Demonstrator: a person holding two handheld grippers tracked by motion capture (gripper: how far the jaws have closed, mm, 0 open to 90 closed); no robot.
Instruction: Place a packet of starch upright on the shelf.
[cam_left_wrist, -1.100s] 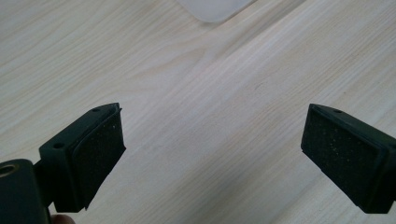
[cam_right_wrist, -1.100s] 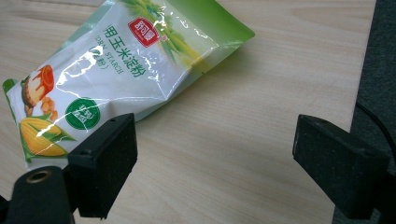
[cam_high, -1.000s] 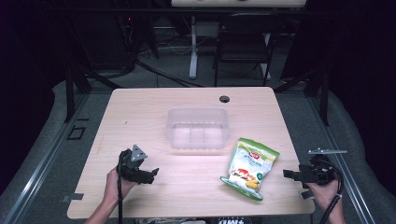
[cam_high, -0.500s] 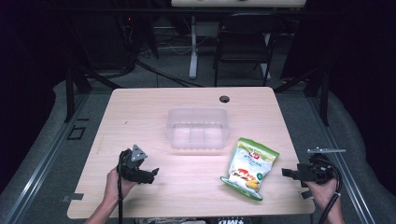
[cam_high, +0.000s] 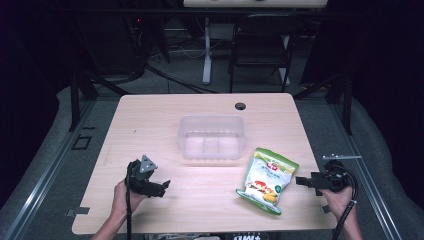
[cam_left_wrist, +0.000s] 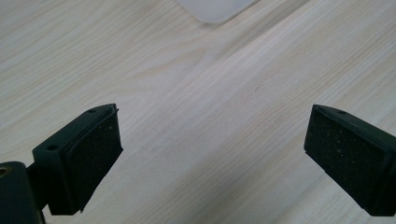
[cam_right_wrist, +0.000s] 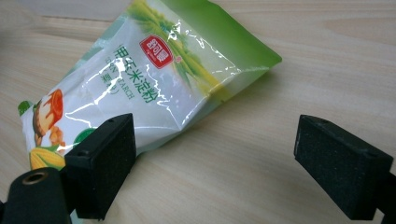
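Right gripper (cam_high: 304, 180) has drifted slightly away from the bag (cam_high: 266, 179) vs. 1 s ago; left gripper (cam_high: 162, 185) is unchanged. Both have jaws wide apart, holding nothing. To grasp well, approx. level the right jaws and close on the bag's near edge. Bag is a green-white glossy pouch w/ corn picture, lying flat just beside the clear bin (cam_high: 212, 137), on its near-right side.

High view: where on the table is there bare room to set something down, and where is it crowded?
Bare wood spans the table left of the clear bin, behind the left gripper; a wide strip also lies between that gripper and the green pouch. Tightest is the front right, where the right gripper points at the pouch.
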